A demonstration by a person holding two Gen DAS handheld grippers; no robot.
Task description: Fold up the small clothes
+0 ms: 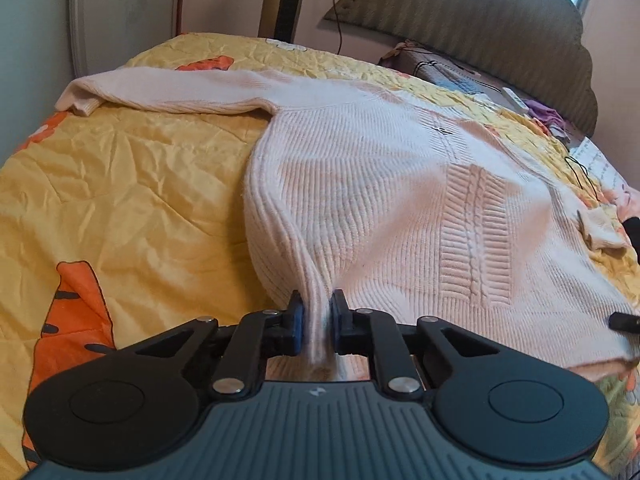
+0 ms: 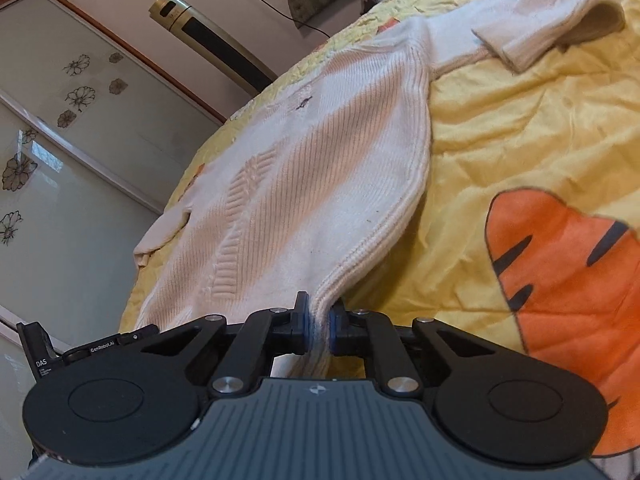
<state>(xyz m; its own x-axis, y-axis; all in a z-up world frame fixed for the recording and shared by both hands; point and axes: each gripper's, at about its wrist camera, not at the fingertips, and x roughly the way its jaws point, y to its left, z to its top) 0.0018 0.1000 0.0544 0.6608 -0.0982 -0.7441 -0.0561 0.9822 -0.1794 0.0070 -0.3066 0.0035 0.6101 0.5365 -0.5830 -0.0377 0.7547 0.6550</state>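
A cream ribbed knit sweater (image 1: 360, 184) lies spread on a bed, one sleeve stretched out to the far left. My left gripper (image 1: 318, 314) is shut on a pinch of its hem at the sweater's left bottom corner, and the fabric rises to the pads. In the right wrist view the same sweater (image 2: 304, 184) runs away from me, its sleeve cuff (image 2: 532, 40) folded over at the top right. My right gripper (image 2: 319, 318) is shut on the hem at the opposite bottom corner. The tip of the other gripper (image 1: 624, 320) shows at the right edge of the left wrist view.
The bed carries a crinkled yellow cover (image 1: 120, 184) with orange tiger prints (image 2: 560, 280). A padded headboard (image 1: 500, 24), pillows and small items sit at the far end. A wardrobe with flower-patterned doors (image 2: 60, 140) and a tall gold appliance (image 2: 208, 40) stand beside the bed.
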